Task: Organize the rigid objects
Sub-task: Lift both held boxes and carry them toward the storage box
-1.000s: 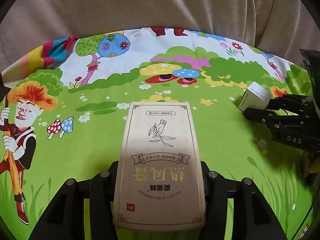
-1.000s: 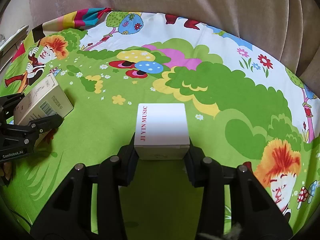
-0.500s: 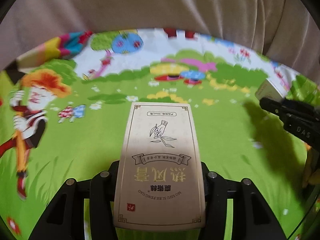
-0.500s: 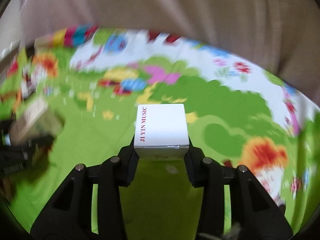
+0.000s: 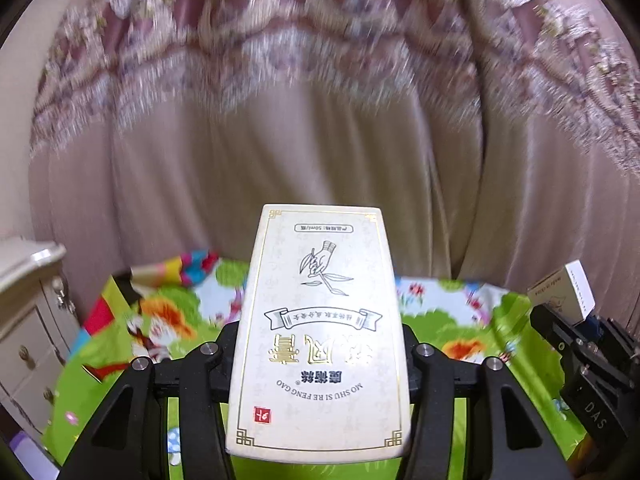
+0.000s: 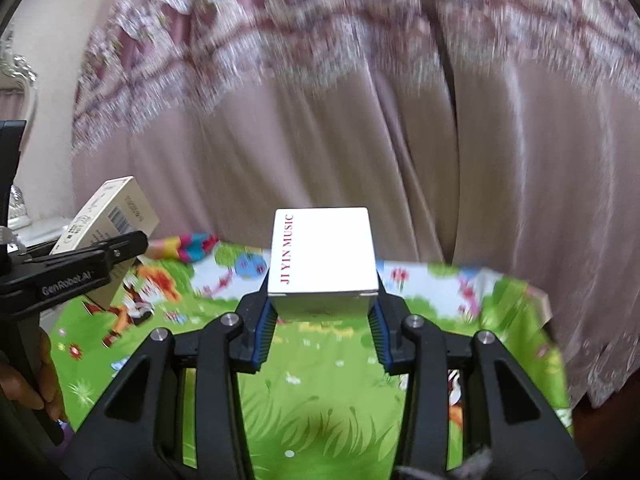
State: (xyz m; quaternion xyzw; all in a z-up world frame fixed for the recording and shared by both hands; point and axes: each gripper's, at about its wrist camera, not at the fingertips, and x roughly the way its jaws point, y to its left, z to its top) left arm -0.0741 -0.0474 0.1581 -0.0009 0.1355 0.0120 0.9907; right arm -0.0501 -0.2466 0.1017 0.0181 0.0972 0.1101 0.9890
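- Left gripper (image 5: 320,360) jaws clamp the cream carton (image 5: 320,332), raised above the cartoon cloth (image 5: 460,328).
- Right gripper (image 6: 322,328) jaws clamp the white box (image 6: 323,252) above that cloth.
- Keep both level; the drop spot is probably out of view.

A home, most likely a bedroom, is shown. A long pleated curtain (image 5: 280,152) with an embroidered band is hung behind a surface covered with a cartoon-printed cloth (image 6: 320,392). A cream cabinet (image 5: 28,320) with knobbed drawers is seen at the left.
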